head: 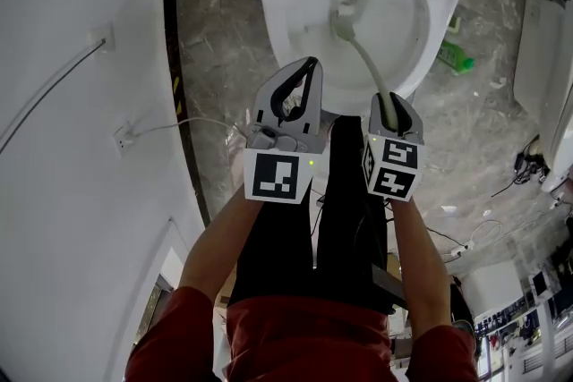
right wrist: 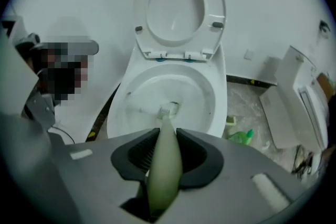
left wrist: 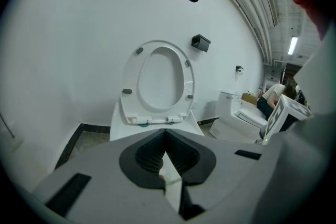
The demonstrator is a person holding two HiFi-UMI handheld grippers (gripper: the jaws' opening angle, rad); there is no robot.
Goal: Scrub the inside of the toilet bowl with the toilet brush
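At the far left a plain white wall [head: 63, 192] takes up much of the head view. It carries a small socket [head: 124, 137] with a thin white lead running off it. A dark skirting strip [head: 169, 31] divides the wall from a grey marbled stone floor [head: 215, 22].

The left gripper [head: 310, 67] hovers over the near left rim of the toilet bowl [head: 285, 31]. Its jaws are brought together at the tips and nothing is between them. Its own view looks across to the far wall, where the raised seat [left wrist: 157, 81] stands upright. A black box [left wrist: 200, 42] is fixed to that wall, and a second toilet [left wrist: 236, 117] stands further right.

The white bowl sits far and centre. The toilet brush [head: 358, 45] reaches from the near rim down into it, with its head low in the basin by the outlet. The right gripper [head: 392, 103], just right of the left one, is clamped on the brush's pale green handle, which fills the gap between the jaws in that gripper's view.

Right of the bowl a green bottle [head: 454, 56] lies on the floor close to the pedestal. Past it a white panel [head: 537, 58] lies flat, and dark cables [head: 524, 165] trail over the stone near the right edge.
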